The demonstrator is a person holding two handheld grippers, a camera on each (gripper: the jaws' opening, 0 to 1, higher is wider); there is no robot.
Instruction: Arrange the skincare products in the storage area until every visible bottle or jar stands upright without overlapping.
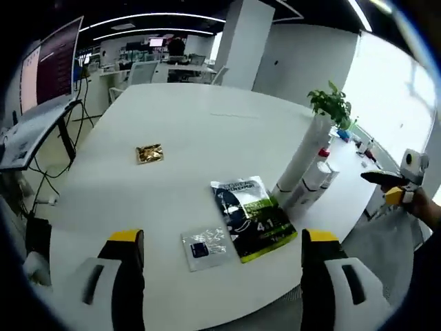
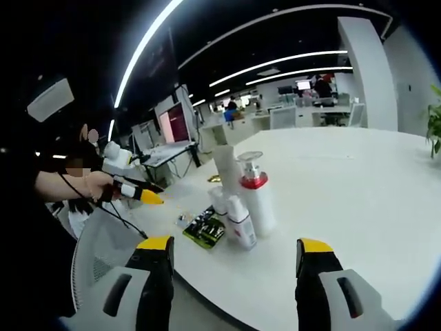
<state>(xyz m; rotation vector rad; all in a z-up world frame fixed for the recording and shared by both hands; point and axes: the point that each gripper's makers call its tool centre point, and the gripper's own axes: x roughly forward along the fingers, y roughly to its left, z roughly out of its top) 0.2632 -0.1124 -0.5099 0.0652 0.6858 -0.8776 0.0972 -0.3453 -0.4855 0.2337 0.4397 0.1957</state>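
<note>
Above the near edge of the white desk (image 1: 207, 138), the left gripper (image 1: 220, 265) hangs with jaws spread wide and empty, aimed over a green-and-black sachet (image 1: 251, 217) and a small clear packet (image 1: 204, 247) lying flat. A gold wrapper (image 1: 149, 153) lies farther off. The right gripper (image 2: 231, 272), jaws likewise parted and empty, hovers off the desk's edge facing the upright bottles: a red-collared pump bottle (image 2: 255, 193), a tall white tube (image 2: 227, 169), and a small bottle (image 2: 240, 222) just beside them.
</note>
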